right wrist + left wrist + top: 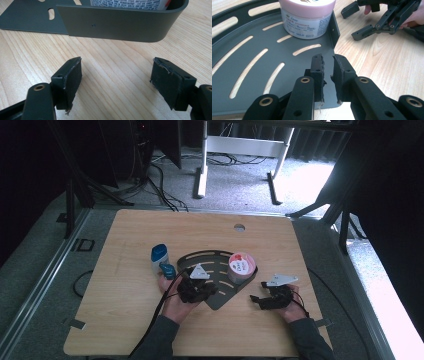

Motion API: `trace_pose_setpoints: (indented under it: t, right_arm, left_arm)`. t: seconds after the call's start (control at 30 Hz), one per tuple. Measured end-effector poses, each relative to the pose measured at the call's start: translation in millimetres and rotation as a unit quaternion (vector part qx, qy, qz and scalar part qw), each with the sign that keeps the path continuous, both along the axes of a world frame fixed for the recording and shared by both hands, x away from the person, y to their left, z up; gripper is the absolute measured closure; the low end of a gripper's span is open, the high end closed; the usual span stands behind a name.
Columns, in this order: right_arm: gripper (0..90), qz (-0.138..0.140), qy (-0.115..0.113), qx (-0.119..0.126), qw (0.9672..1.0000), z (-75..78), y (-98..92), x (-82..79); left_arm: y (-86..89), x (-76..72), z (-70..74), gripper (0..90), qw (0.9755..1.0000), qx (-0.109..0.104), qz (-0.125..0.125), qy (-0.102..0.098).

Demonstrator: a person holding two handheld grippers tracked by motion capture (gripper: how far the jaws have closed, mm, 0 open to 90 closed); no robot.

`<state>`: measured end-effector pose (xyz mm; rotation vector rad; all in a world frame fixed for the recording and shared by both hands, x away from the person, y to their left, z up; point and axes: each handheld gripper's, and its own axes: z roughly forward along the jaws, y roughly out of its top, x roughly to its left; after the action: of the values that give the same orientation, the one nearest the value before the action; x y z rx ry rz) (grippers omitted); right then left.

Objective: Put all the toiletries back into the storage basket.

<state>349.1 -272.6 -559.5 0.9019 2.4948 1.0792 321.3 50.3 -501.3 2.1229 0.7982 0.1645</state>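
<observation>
A dark grey slotted corner tray [220, 301] lies mid-table, and a pink-lidded Dove jar [241, 266] stands in its right corner. My left gripper [210, 292] hovers low over the tray [249, 75], pointing toward the jar [307, 17]. Its jaws [328, 72] are nearly together with a narrow gap, right above the tray's straight edge, and nothing stands between the pads. My right gripper [257, 299] rests on the table to the right of the tray, jaws wide open and empty [116, 82]. It faces the tray's upright wall [112, 23], with the jar [125, 3] behind that wall. It also appears in the left gripper view [355, 22].
A white bottle with a blue cap [160, 256] stands just left of the tray, close to my left hand. The wooden table [125, 320] has a round cable hole [239, 227] near its far edge. Desk legs and cables lie on the floor beyond.
</observation>
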Motion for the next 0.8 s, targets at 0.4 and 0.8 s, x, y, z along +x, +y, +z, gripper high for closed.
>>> trace_pose_setpoints:
  t: [0.4, 0.8]
  right_arm:
    - [24.6, 0.002, 0.000, 0.000, 1.0000, 0.0, -0.2, 0.1]
    - [24.6, 0.002, 0.000, 0.000, 1.0000, 0.0, -0.2, 0.1]
  left_arm:
    - [8.3, -6.5, 3.2, 76.8, 0.9998, 0.016, -0.005, -0.008]
    - [18.1, -9.6, 6.4, 68.3, 1.0000, 0.005, -0.001, 0.003]
